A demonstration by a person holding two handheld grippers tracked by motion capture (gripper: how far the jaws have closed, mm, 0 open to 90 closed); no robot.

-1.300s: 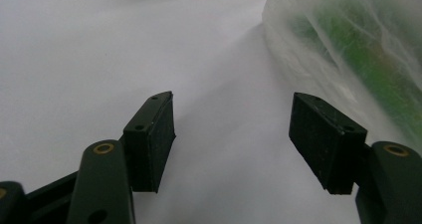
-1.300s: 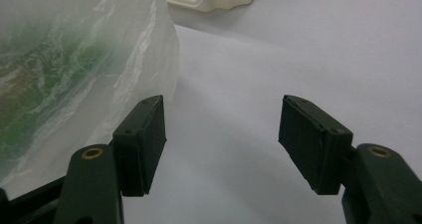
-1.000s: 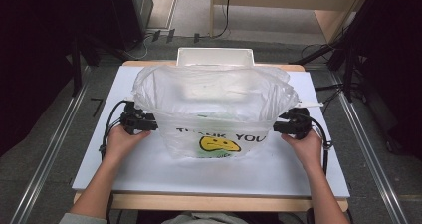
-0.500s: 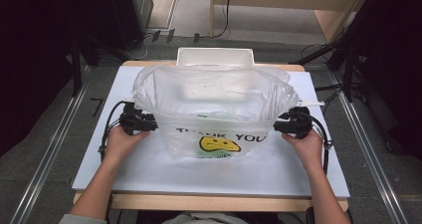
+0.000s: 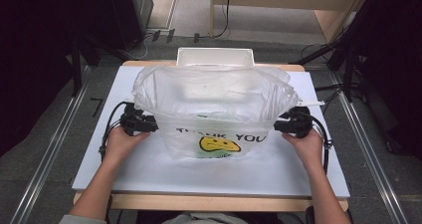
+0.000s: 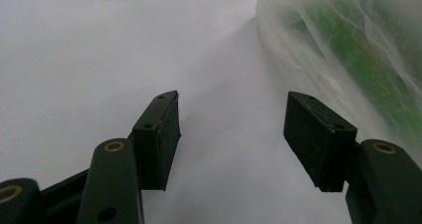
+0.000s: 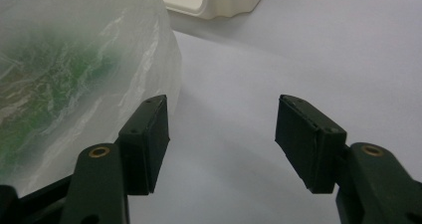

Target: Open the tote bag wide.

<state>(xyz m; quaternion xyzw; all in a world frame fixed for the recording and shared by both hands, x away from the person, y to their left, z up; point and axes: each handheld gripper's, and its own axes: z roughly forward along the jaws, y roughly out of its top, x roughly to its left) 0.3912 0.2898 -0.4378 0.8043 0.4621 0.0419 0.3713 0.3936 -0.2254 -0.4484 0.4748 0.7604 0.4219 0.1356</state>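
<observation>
On table [image 5: 149,174], one bag [image 5: 214,104], two tongs

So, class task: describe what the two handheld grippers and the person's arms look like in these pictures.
Both the left gripper and the right gripper are black, each with two flat rectangular jaw pads on arms fitted with brass-coloured rivets. A black cable loops from the left one, another black cable from the right. The forearms are bare; a grey sleeve edge shows at the left elbow.

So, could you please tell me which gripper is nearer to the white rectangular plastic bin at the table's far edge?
Right, though only slightly. The right gripper sits at the bag's right side, the left gripper at its left; the white bin lies beyond both.
</observation>
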